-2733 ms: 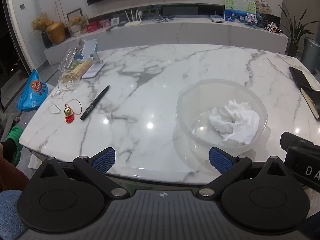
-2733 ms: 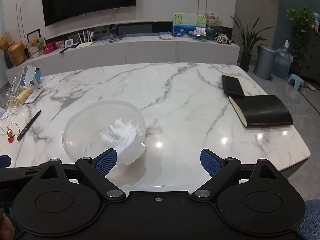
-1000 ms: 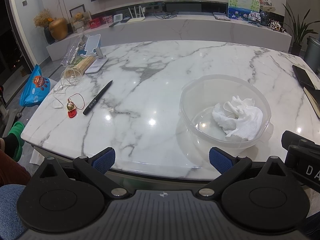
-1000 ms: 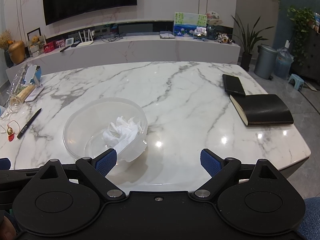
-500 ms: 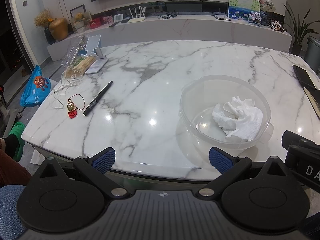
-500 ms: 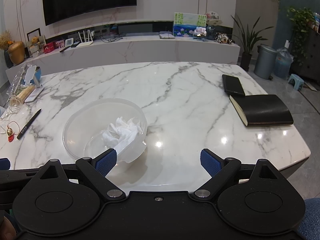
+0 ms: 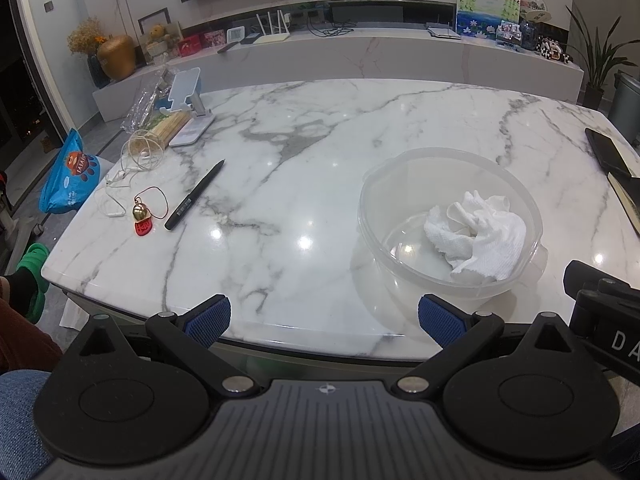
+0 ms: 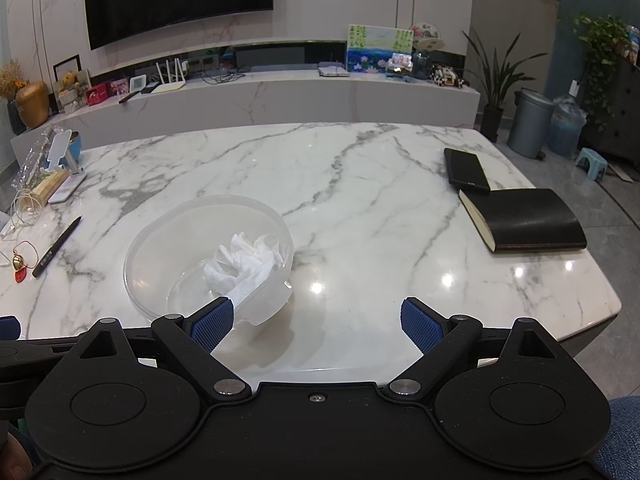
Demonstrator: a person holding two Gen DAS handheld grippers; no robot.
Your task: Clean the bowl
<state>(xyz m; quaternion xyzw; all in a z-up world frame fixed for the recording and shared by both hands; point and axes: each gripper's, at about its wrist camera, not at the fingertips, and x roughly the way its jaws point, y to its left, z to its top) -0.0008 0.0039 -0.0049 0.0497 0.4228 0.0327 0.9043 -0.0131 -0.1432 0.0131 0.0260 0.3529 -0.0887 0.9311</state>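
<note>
Left wrist view: bowl near the worktop's front edge.
My clear bowl (image 7: 450, 216) holds a crumpled white cloth (image 7: 476, 236). My left claw (image 7: 324, 316) and right claw (image 8: 316, 320) both gape wide, empty, short of the worktop (image 7: 320, 160). A pen (image 7: 195, 195) lies toward the left edge.
</note>
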